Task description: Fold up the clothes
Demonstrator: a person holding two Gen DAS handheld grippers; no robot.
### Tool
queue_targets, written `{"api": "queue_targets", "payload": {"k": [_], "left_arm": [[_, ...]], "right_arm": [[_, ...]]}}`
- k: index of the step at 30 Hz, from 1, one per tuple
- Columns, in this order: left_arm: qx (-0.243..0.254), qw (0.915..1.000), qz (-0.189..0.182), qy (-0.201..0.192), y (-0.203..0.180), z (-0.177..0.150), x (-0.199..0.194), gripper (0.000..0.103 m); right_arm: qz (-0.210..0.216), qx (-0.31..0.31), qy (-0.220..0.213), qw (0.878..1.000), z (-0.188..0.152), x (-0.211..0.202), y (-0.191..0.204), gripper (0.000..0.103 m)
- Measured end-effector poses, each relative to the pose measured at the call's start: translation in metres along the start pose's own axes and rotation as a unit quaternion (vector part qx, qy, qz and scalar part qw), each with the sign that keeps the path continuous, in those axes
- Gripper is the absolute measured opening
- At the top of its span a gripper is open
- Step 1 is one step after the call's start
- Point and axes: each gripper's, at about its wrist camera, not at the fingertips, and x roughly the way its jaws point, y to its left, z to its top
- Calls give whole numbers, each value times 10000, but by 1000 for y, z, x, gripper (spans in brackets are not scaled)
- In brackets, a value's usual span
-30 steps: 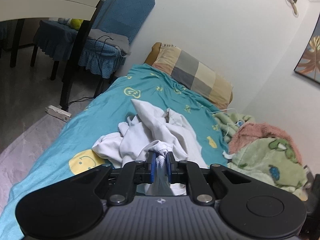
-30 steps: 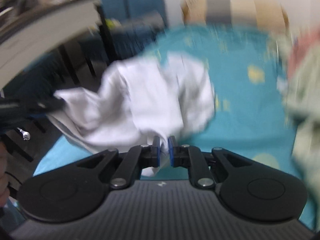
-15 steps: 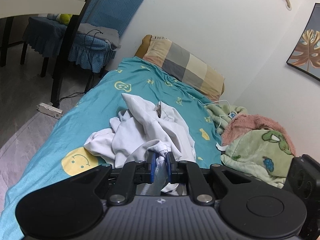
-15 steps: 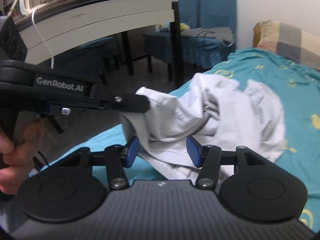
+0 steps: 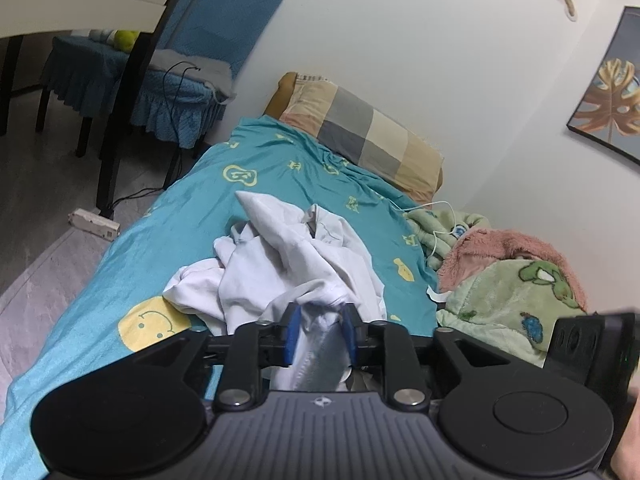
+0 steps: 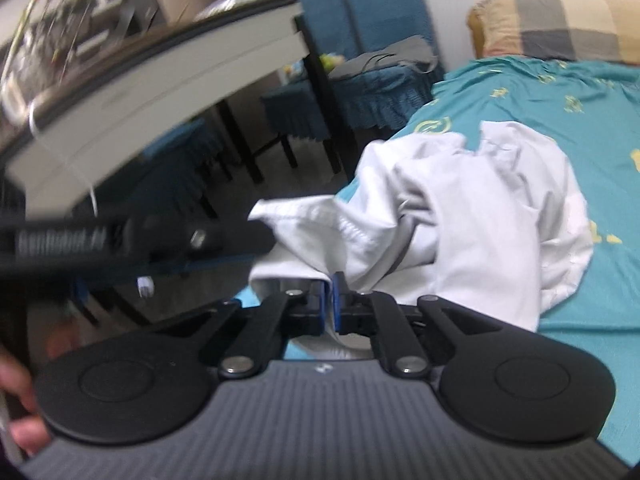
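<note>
A crumpled white garment (image 5: 288,264) lies on the teal bed sheet (image 5: 192,232). My left gripper (image 5: 320,332) has its jaws partly apart with a bunch of the garment's white fabric between the blue pads; it also shows from the side in the right wrist view (image 6: 256,236), where the cloth hangs from its tip. My right gripper (image 6: 329,300) is shut on a lower edge of the same garment (image 6: 480,200), close to the left gripper. The cloth is lifted off the bed's near edge between them.
A checked pillow (image 5: 360,132) lies at the bed's head. Green and pink blankets (image 5: 512,276) are heaped on the right by the wall. A black-legged table (image 6: 160,64) and blue-covered chairs (image 5: 172,80) stand left of the bed. A power strip (image 5: 94,224) lies on the floor.
My right gripper, open half a second ago, has closed on the garment's edge. My left gripper's jaws have widened a little around the bunched cloth.
</note>
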Motion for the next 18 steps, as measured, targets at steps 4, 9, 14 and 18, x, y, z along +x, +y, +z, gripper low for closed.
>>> {"api": "queue_targets", "payload": {"k": [4, 9, 14, 18], "left_arm": [[263, 9996, -39, 113, -9, -9, 3, 45], [621, 9969, -110, 473, -26, -32, 18, 54], [365, 9973, 244, 592, -29, -49, 46, 57], [-121, 9968, 530, 590, -19, -53, 65, 49]], "right_arm": [[136, 434, -175, 9988, 9, -10, -16, 6], [415, 855, -345, 9949, 20, -21, -32, 6], [574, 1081, -479, 9913, 24, -31, -43, 6], [564, 1124, -452, 9910, 22, -31, -50, 7]]}}
